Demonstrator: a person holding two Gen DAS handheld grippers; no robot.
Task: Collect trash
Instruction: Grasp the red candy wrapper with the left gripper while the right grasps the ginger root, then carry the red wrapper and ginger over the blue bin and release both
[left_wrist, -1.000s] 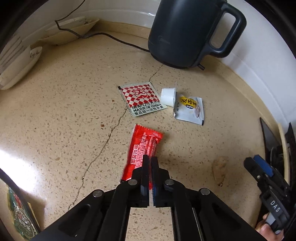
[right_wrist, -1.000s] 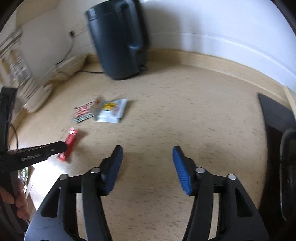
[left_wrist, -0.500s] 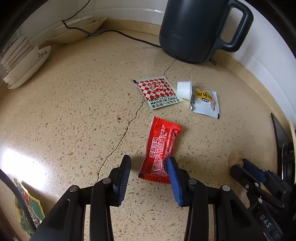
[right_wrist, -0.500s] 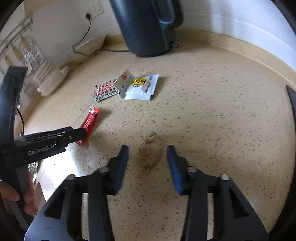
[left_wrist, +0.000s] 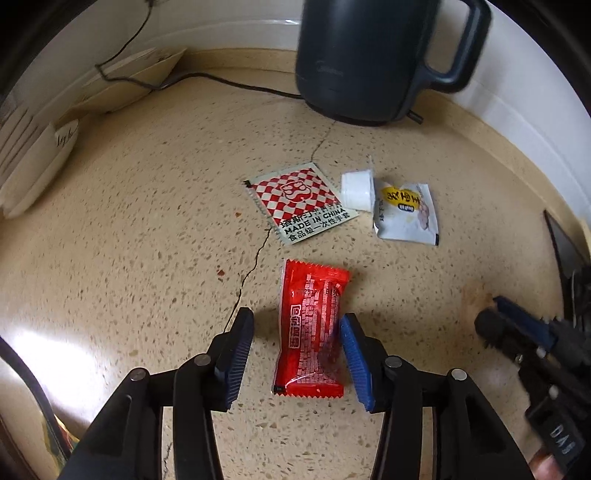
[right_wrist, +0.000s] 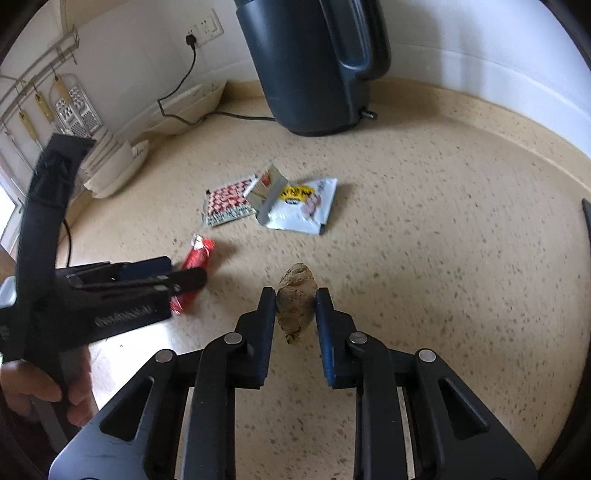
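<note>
Barely begun, by the look of it: all trash lying on the speckled counter (left_wrist: 129, 229), nothing lifted, no bin or bag in either view. Left tongs (left_wrist: 297, 352) spread wide, straddling a red wrapper (left_wrist: 310, 332) lying flat; the right pad touching or nearly touching the wrapper's edge, the left pad well clear, so no grip yet. Right tongs (right_wrist: 295, 306) narrowed to a small gap around a crumpled brown scrap (right_wrist: 295, 306), both pads just beside its sides; whether pressing on it or merely flanking it, cannot tell. Farther ahead of the left tongs, beyond the red wrapper, a checkered packet (left_wrist: 303, 203), a small white cup (left_wrist: 356, 190) tipped on its side just beside it, and a white and yellow pouch (left_wrist: 406, 214) touching the cup. Left to do, judging from this: closing on the wrapper and the scrap, carrying them off, then coming back for the three pieces ahead. Beyond those, a dark kettle (left_wrist: 365, 59) with its cord, cut off at the top. Stacked white dishes (left_wrist: 33, 162) far to the left of the left tongs, cropped by the lens edge. Some green packaging at the bottom left corner of the left view, mostly hidden, impossible to identify. Dark object at the right rim, cut off. Right view blurred in places, print on the packets unreadable there.
</note>
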